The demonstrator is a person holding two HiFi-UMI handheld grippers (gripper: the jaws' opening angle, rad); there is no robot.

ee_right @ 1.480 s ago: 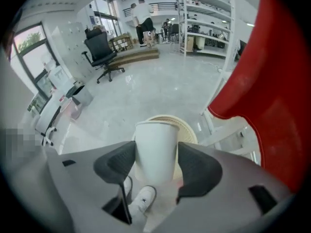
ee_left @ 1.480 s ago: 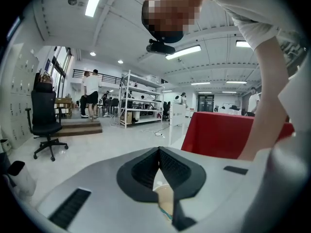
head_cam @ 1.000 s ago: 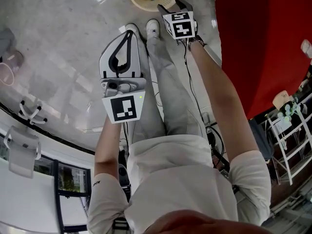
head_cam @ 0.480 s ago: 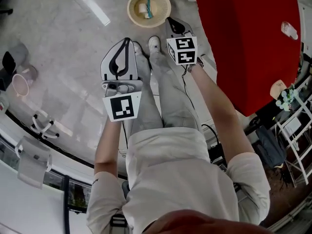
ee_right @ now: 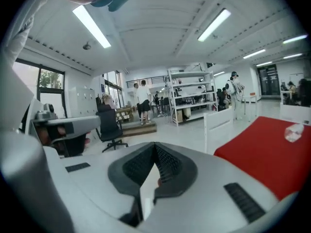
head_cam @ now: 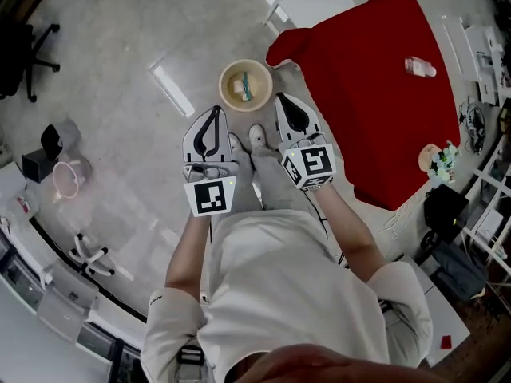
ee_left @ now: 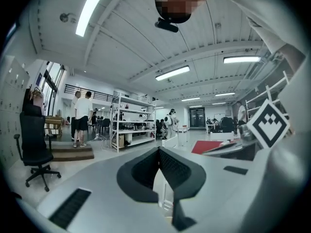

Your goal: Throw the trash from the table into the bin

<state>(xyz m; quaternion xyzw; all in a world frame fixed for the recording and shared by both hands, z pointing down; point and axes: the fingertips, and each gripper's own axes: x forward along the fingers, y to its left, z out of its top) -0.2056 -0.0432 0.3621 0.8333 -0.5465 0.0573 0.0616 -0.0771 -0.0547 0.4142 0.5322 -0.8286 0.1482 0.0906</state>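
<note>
A clear plastic bit of trash [head_cam: 420, 67] lies far right on the red table [head_cam: 375, 126], well in from its edges. The bin [head_cam: 224, 86], with scraps inside, stands on the floor [head_cam: 120, 46] just beside the table's left corner. Near it, the left gripper [head_cam: 214, 112] and right gripper [head_cam: 285, 100] hover side by side, jaws closed on nothing. Bare floor opens leftward.

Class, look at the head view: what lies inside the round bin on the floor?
Inside the bin lie a whitish piece and a teal piece, side by side. They are too small to identify, and anything beneath them is covered.
</note>
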